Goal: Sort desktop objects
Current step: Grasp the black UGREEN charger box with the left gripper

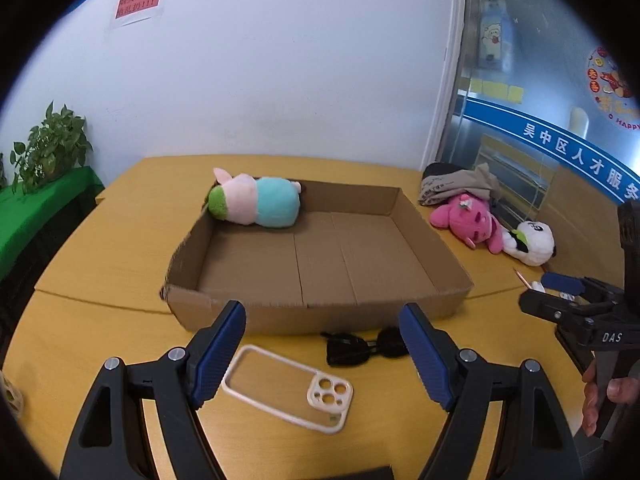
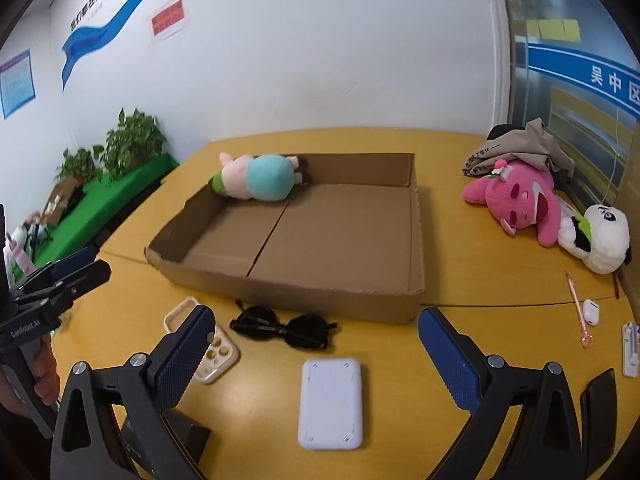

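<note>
Taking the cardboard box (image 1: 316, 264) as the marker, the small things lie on the yellow desk (image 1: 100, 280) along its near wall, and only the blue and pink plush toy (image 1: 256, 202) is inside, lying lengthwise in the far left corner.

Furthest left of the near things is the clear phone case (image 1: 288, 388), just in front of the box's near wall. The left gripper (image 1: 324, 356) hovers over it with its fingers spread wide and holding nothing. The case lies straight ahead of them and slightly below. Its long axis runs slantwise, the camera-hole end pointing toward the near right and the plain end toward the box's left corner. The left hand is plainly the nearer one for it, and I judge the fingers would need to turn to close across its narrow width.

Next along are the black sunglasses (image 2: 284, 328), folded, touching or nearly touching the box's near wall, with the long axis running along it.

In front of them, further from the box, lies the white power bank (image 2: 330, 404). The right gripper (image 2: 316, 360) stands over it, fingers released and empty. Its long axis points toward the box, so the fingers already straddle its short side.

Right of the box lie the pink plush toy (image 2: 516, 200) and the white plush toy (image 2: 600, 236), touching each other.
</note>
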`<state>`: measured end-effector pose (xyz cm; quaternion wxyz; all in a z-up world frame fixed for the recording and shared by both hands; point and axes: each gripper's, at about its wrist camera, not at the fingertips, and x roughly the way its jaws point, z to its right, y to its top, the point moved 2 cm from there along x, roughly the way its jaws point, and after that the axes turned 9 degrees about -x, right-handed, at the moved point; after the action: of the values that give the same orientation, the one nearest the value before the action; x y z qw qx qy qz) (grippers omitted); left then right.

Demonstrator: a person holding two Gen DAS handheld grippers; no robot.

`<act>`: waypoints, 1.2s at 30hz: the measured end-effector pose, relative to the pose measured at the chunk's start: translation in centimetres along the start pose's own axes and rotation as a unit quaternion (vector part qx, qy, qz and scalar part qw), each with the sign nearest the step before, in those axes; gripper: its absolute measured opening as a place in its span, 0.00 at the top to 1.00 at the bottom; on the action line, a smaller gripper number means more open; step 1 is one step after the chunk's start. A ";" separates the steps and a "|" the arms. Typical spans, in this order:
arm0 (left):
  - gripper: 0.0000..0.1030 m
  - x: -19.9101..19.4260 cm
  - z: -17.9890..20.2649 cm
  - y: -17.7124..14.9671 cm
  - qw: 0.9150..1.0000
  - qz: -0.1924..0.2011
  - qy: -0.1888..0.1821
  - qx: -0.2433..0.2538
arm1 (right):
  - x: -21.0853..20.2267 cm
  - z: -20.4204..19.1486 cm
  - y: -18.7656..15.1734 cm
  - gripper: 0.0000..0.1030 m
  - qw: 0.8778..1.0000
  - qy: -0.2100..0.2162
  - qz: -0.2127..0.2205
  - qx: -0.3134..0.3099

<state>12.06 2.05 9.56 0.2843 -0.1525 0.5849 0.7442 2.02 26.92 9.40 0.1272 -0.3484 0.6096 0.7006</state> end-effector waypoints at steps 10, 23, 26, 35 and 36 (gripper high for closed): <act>0.23 -3.4 -4.6 -2.5 0.999 -0.014 -0.038 0.008 | 0.0 -8.9 -0.2 0.00 0.997 -0.039 0.013 -0.062; 0.23 -3.4 -4.3 -7.7 0.994 -0.089 -0.066 0.009 | -1.9 -10.0 -6.3 0.00 0.997 0.062 0.014 -0.041; 0.23 -2.7 -4.0 -9.2 0.990 -0.116 -0.084 -0.006 | -2.2 -9.9 -8.8 0.00 0.992 0.104 -0.002 -0.065; 0.23 1.0 -3.3 -13.3 0.971 -0.219 -0.092 -0.007 | 1.6 -12.3 -16.1 0.00 0.965 0.236 -0.070 -0.092; 0.23 1.4 -3.4 -13.7 0.969 -0.228 -0.091 -0.010 | 2.2 -12.8 -16.6 0.00 0.963 0.242 -0.076 -0.095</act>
<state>18.79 1.24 -2.89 0.4970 -0.2159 0.4991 0.6762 14.65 18.06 -4.94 -0.0048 -0.5631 0.5243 0.6388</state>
